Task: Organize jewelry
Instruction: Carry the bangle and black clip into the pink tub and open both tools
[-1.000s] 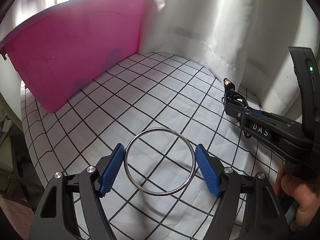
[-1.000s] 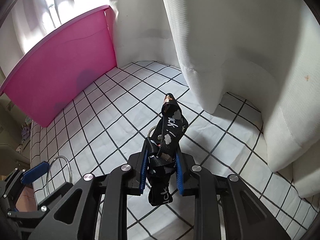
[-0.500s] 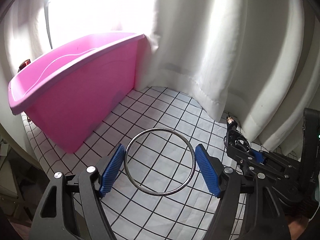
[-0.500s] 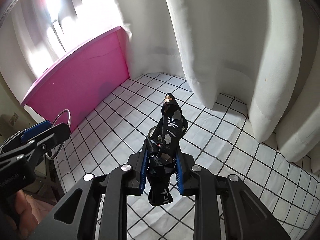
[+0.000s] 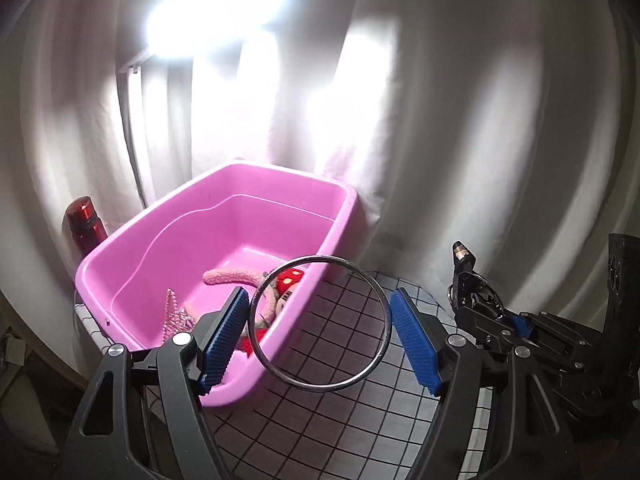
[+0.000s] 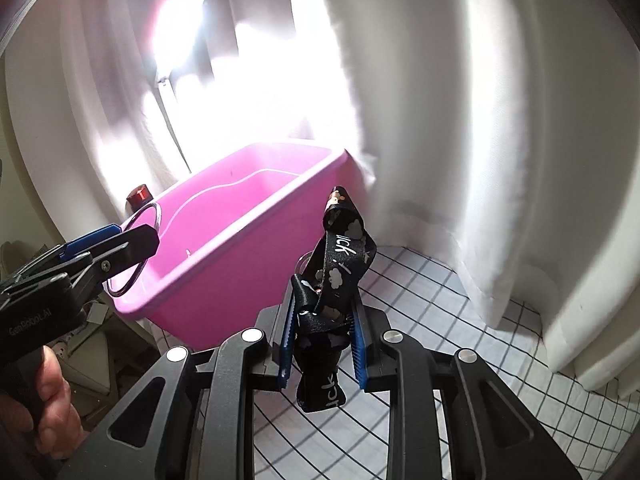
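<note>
Pink tub partly filled; metal ring held across left gripper, lanyard clamped in right gripper, both undeposited.

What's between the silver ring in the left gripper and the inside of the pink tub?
Nothing visible. The silver ring is held in the left gripper at the near rim of the pink tub, whose top is open. A few items already lie on its floor, with bare floor beyond them.

bin on table, curtain behind; bottle left of bin.
</note>
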Available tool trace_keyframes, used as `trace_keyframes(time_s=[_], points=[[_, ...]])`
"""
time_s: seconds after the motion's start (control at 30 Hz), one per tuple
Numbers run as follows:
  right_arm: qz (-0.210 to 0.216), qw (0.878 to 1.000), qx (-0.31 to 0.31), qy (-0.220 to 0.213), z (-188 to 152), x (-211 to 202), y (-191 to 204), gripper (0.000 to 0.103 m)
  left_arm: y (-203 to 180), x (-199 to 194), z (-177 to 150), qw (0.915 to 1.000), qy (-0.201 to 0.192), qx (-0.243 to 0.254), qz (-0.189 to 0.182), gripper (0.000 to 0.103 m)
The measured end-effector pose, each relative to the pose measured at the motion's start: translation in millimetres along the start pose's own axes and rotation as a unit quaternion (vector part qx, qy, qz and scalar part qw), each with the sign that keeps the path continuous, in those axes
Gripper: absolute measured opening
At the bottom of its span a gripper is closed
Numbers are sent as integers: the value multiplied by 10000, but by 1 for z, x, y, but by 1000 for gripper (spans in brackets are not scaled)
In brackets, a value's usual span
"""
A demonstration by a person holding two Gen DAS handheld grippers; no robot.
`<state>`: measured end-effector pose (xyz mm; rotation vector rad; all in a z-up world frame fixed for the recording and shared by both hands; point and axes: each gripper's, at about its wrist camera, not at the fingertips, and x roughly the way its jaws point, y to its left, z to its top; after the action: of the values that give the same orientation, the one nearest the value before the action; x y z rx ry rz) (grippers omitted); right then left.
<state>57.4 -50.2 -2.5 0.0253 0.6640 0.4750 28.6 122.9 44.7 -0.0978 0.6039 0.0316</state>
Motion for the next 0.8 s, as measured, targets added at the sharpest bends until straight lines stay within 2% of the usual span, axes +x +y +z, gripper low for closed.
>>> trace_keyframes(time_s=[0.17,0.4,0.57,0.8], points=[[241,9992,-299,-96,41,29,46,23,59,11,22,9993,-15,-36,380,71],[329,9969,-694,140,77,84,98,23,114,38,32,9977,168,-200,623,71],[257,9947,-895,429,85,121,123,23,141,64,31,9961,463,-353,660,71],[103,9919,-886,905,81,160,127,23,150,91,24,9933,848,-313,726,71]])
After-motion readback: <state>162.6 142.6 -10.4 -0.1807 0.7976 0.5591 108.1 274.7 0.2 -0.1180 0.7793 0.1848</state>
